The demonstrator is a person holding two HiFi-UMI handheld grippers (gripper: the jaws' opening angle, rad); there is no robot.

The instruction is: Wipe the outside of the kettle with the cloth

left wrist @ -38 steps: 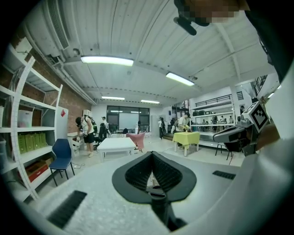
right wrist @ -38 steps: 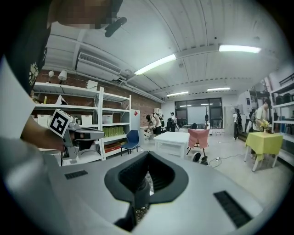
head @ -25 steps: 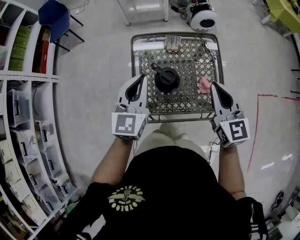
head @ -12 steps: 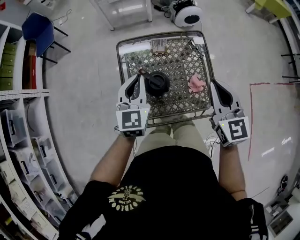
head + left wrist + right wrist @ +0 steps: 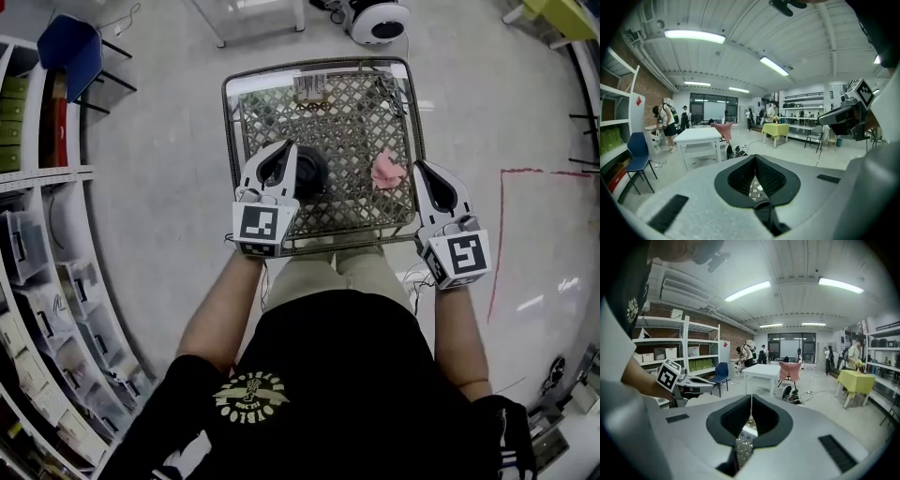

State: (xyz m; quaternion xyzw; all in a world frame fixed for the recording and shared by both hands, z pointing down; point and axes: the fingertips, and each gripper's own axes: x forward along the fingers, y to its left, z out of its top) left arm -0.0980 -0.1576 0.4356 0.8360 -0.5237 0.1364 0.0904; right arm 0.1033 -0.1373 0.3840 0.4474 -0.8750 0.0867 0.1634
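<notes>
Hovering at metal lattice tabletop (image 5: 352, 122): left claw (image 5: 284, 146) closed, empty, overlapping black round kettle (image 5: 315, 174); right claw (image 5: 418, 165) closed, empty, just right of crumpled pink cloth (image 5: 385, 171).

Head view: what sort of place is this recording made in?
Probably a shared workshop or lab hall: storage shelves holding bins along one side, a white table and a yellow-draped table beyond, and strip lights overhead.
</notes>
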